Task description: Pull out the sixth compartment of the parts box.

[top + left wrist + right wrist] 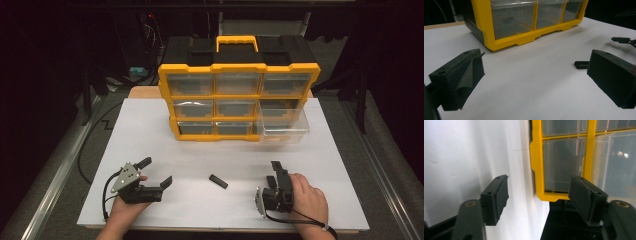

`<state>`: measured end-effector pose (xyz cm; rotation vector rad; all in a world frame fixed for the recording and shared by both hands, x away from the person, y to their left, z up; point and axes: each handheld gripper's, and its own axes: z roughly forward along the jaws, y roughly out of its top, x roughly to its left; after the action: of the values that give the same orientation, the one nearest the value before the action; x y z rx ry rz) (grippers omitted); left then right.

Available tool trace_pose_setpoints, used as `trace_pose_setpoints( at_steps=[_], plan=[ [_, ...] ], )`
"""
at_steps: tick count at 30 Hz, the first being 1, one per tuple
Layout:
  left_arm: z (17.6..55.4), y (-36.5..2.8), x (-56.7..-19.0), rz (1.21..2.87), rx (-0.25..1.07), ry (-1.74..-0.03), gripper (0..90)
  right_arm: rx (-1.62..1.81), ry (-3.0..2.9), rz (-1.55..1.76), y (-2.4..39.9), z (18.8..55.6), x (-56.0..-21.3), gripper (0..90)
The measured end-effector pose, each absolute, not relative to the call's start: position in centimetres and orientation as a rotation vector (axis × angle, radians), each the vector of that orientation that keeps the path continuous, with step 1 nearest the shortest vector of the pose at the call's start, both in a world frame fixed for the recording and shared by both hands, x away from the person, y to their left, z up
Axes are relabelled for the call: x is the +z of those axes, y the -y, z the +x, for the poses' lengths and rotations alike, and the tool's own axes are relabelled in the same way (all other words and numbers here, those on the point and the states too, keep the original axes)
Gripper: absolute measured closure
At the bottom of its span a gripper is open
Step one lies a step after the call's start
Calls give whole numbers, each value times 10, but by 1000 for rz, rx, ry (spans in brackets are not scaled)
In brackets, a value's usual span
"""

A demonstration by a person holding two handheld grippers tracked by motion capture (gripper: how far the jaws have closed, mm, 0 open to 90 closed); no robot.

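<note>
Organizer (239,90), yellow-framed with a black top and a yellow handle, stands at the far middle of the white table (150,125), its nine clear drawers facing the person. Its bottom-right drawer (283,127) is pulled out over the table; the other eight sit flush. A small black piece (218,181) lies flat on the table near the front edge, between the two grippers and apart from both.

The left hand (122,210) comes in from the bottom left and holds the left gripper (155,172) low over the table, pointing right and a little away from the person. Its jaws are spread wide, with nothing between them. In the left gripper view the black piece (581,64) lies just beyond the right-hand jaw, and the organizer's (524,22) lower drawers stand farther off.

The right hand (307,197) comes in from the bottom right and holds the right gripper (278,172) turned on its side, pointing away toward the organizer. Its jaws are also parted and empty. The right gripper view looks along them at the organizer's (539,165) yellow corner and clear drawers, tilted sideways with the hand's roll.
</note>
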<state>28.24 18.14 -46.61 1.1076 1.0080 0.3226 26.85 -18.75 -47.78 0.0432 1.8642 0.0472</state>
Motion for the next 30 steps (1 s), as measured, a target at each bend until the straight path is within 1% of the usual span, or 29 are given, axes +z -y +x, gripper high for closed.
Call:
trace_pose_setpoints(
  at_steps=[11, 17, 22, 30],
  plan=[
    [283, -182, -466, 1106, 326, -1006, 21, 66, -1842, 53, 188, 267, -477, 162],
    [283, -182, -465, 1103, 326, -1006, 21, 71, -1819, 59, 188, 266, -476, 107],
    [282, -182, -465, 1103, 326, -1006, 21, 62, -1809, 67, 188, 266, -476, 0],
    [283, -182, -464, 1099, 322, -1014, 17, 88, -1799, 67, 187, 264, -474, 0]
  ],
)
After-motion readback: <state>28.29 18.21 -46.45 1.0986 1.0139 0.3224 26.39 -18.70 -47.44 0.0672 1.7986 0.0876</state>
